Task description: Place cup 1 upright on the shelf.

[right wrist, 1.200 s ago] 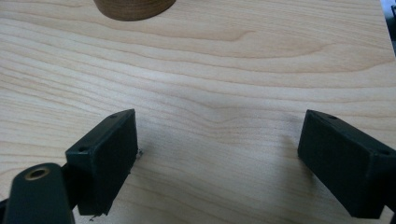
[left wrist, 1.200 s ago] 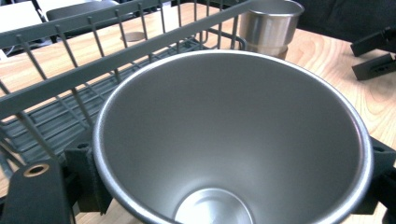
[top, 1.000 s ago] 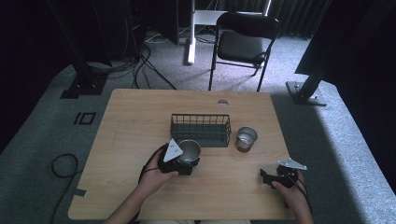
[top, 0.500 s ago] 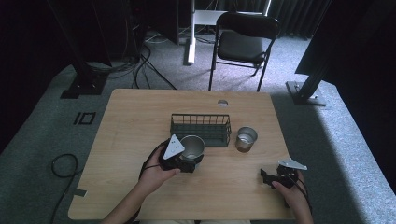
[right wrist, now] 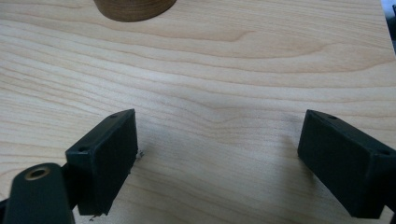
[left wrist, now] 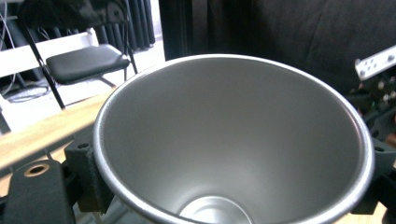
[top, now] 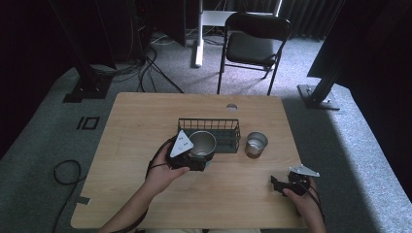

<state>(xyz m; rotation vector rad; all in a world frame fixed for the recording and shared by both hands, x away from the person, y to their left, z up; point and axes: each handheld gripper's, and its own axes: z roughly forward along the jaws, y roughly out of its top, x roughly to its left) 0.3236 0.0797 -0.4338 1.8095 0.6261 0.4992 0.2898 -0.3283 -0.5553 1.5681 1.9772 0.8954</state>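
Since 1 s ago, L gripper (top: 194,154) carried steel cup (top: 201,144) toward wire basket (top: 228,124) near desk (top: 145,121) centre; jaws clamp cup. R gripper (top: 286,184), jaws apart w/ nothing, rests near front-right corner. Keep cup upright, clear basket rim before lowering.

The left gripper (top: 194,154) is held over the middle of the table by a left hand (top: 163,171) whose forearm is angled in from the bottom edge; its jaws are clamped against something. The right gripper (top: 278,183) is held low at the near right by the right hand (top: 301,195), its jaws spread wide with nothing between them
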